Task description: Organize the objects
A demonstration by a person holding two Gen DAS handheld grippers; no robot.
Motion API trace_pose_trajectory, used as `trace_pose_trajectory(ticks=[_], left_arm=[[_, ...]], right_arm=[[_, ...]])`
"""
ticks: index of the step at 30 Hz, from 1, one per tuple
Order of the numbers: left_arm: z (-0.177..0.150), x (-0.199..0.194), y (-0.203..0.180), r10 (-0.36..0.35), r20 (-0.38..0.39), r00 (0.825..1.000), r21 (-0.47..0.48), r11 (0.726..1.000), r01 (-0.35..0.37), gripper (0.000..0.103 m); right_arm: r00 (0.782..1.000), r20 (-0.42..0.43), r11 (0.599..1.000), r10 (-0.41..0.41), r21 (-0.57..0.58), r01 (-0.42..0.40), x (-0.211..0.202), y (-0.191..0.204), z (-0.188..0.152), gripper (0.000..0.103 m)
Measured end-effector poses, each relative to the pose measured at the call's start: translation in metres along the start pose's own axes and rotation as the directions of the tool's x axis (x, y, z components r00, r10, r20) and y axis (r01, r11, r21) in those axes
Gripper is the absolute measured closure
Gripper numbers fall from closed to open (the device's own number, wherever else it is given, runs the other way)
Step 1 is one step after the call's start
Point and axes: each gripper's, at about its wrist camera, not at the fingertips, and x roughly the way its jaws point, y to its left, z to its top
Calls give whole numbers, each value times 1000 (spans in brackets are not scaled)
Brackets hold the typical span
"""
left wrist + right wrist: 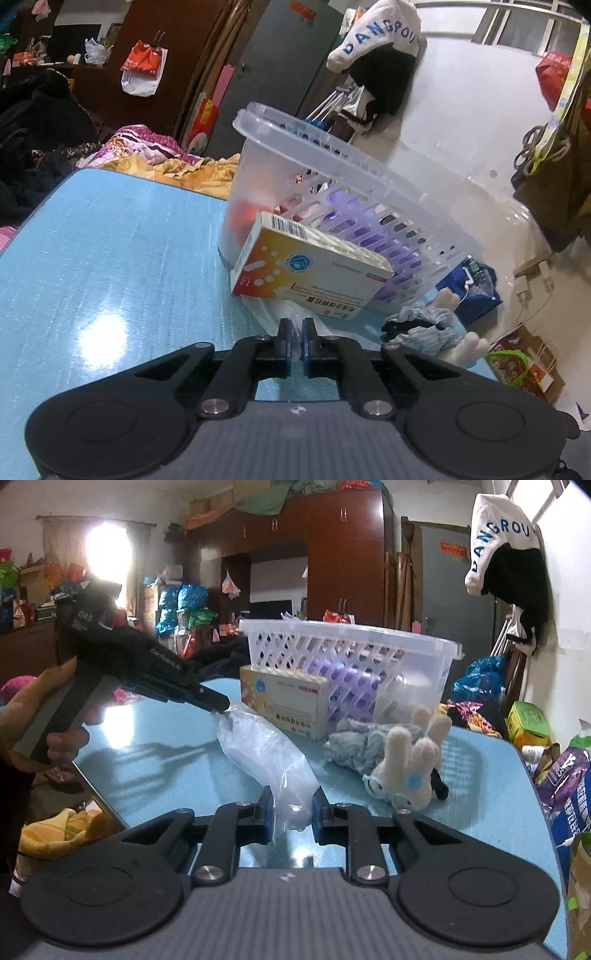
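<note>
Low wrist views, shared basket (332, 177)

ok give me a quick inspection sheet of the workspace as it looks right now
surface: blue table, glossy, with glare from room light
job's things: clear plastic bag lying on the table; medicine box leaning against the white slotted basket, which holds purple items; plush rabbit on its side next to a crumpled grey cloth
clutter: nothing seen on the table beyond these
grippers: left tool shut on the far end of the bag; right tool shut on the near end
cables: nothing seen on the table
surroundings: wooden wardrobe, white hoodie hanging on the wall, bags and packages on the floor at the right
</note>
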Motion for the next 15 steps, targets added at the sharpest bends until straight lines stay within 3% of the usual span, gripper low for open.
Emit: trace_pose_trajectory(ticks=[8,15], left_arm=[[7,-27,-10,-25,73,997,10,1000,25,95],[37,-57,-28,-61,170,984,32,998,57,95]], right_arm=[[998,57,1000,-8,-21,9,-10,2,18,81],[991,132,998,-18,-63,27,-20,-2,51,81]])
